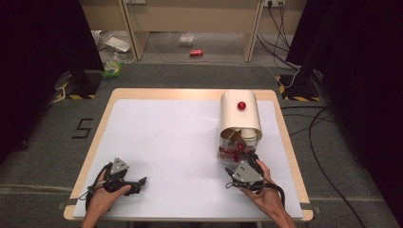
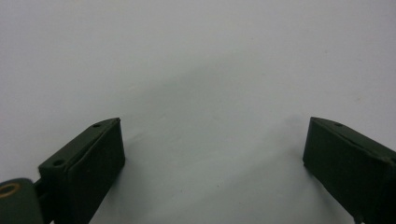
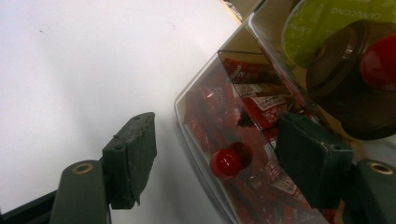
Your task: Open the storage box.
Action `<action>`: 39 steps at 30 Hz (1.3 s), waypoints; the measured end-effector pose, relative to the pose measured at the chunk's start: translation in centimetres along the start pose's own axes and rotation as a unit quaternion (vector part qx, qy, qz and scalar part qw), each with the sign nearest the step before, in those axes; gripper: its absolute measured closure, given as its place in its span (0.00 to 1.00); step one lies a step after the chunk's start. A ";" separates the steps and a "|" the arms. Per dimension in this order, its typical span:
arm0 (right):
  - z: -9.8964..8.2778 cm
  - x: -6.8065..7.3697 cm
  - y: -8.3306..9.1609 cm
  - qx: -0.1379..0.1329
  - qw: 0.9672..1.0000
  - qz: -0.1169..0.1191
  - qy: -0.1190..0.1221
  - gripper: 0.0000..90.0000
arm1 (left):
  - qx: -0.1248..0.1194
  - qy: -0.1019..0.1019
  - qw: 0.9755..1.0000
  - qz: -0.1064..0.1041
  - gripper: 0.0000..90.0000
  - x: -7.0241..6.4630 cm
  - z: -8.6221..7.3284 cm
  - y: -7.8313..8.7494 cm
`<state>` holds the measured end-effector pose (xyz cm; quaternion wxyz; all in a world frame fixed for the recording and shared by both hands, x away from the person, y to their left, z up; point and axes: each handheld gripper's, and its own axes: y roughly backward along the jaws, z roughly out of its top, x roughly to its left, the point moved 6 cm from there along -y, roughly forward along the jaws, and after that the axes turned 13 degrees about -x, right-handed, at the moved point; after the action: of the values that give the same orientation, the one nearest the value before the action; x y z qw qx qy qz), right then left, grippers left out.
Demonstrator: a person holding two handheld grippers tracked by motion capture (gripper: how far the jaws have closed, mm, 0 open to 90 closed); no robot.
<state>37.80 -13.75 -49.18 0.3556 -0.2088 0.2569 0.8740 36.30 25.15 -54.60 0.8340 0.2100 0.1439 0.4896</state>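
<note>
A cream, round-topped container [image 1: 240, 114] with a red knob [image 1: 241, 105] on its top stands at the right of the white mat [image 1: 166, 142]. Its front is a clear drawer [image 3: 210, 116] holding red packets [image 3: 252, 107], with a small red knob [image 3: 225, 163]. Above it are a green capsule lid [image 3: 327, 28] and another red knob [image 3: 380, 60]. My right gripper [image 1: 243, 159] is open right at the drawer front. In the right gripper view the right gripper [image 3: 217, 133] has its jaws on either side of the small knob, apart from it. My left gripper [image 1: 141, 181] rests at the front left, and the left gripper [image 2: 215, 130] is open over bare mat.
The wooden table edge [image 1: 190, 93] frames the mat. On the floor beyond lie a red can [image 1: 196, 52], some litter [image 1: 114, 66] and cables [image 1: 318, 133] at the right. Black stands with striped tape [image 1: 78, 85] flank the table's far corners.
</note>
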 end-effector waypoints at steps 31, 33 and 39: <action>0.5 0.8 1.9 -0.019 0.998 0.040 -0.054 0.33 | 0.000 0.000 1.000 0.000 0.05 0.0 0.0 0.0; 0.5 0.7 2.0 -0.021 0.997 0.042 -0.054 0.33 | 0.000 0.000 1.000 0.000 0.05 0.0 0.0 0.0; 0.6 0.8 2.3 -0.022 0.997 0.047 -0.064 0.33 | -0.001 0.001 1.000 0.000 0.05 0.0 0.0 0.0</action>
<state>35.49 -14.35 -48.51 0.3252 -0.1482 0.2237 0.9068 36.29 25.16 -54.60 0.8339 0.2092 0.1443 0.4899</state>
